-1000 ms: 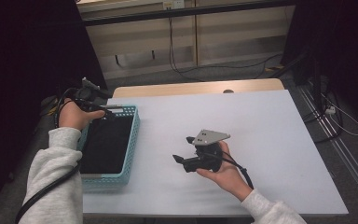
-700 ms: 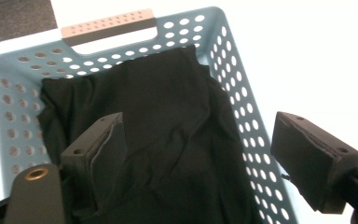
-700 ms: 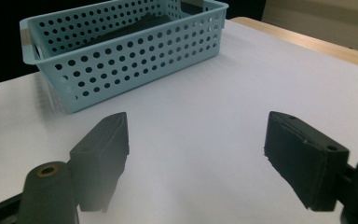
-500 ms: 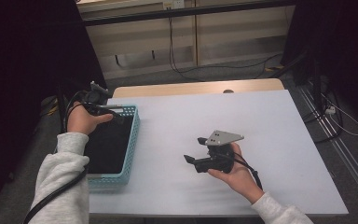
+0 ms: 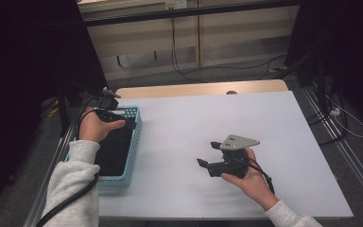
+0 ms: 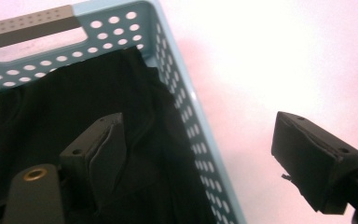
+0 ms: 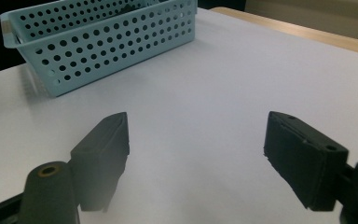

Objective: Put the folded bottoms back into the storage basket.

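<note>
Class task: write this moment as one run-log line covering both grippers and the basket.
left gripper: open, over rim of light blue perforated plastic basket | basket: black cloth inside | right gripper: open, empty, over white table

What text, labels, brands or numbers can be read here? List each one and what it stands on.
None: no word, label, brand or number can be read.
The light blue basket bears holes but no print.
The black cloth in it is plain.
The white table is unmarked.
The grey plate on the right tongs shows small holes, no lettering.
The left tongs carry no marking that can be made out.
</note>
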Available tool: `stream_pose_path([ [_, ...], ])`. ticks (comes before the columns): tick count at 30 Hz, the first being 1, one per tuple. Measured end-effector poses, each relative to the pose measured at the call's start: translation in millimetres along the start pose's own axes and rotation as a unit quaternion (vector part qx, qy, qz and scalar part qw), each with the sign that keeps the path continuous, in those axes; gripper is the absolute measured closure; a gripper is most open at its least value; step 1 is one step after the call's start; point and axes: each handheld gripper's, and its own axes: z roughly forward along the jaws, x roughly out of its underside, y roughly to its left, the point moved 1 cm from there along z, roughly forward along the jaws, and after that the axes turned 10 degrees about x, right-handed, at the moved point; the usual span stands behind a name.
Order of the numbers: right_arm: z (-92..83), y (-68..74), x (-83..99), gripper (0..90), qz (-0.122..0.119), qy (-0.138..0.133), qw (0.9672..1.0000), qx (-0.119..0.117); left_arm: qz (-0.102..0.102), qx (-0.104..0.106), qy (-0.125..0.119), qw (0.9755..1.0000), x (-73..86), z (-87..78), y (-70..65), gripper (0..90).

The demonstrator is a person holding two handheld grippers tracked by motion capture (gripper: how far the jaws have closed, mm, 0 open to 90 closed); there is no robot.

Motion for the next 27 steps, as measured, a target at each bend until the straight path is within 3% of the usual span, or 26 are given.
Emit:
stream_pose_path([
  [10, -10.5, -10.8, 10.5, 21.7, 0.004, 0.008, 0.9999, 0.009, 0.017, 0.025, -0.002, 0.9996, 2.1, 13.0, -17.2, 17.5],
  [27, -25.1, -28.7, 23.8, 21.5, 0.005, 0.022, 0.9994, 0.026, 0.041, 0.050, -0.013, 0.9979, 12.2, 26.4, -38.5, 17.1],
])
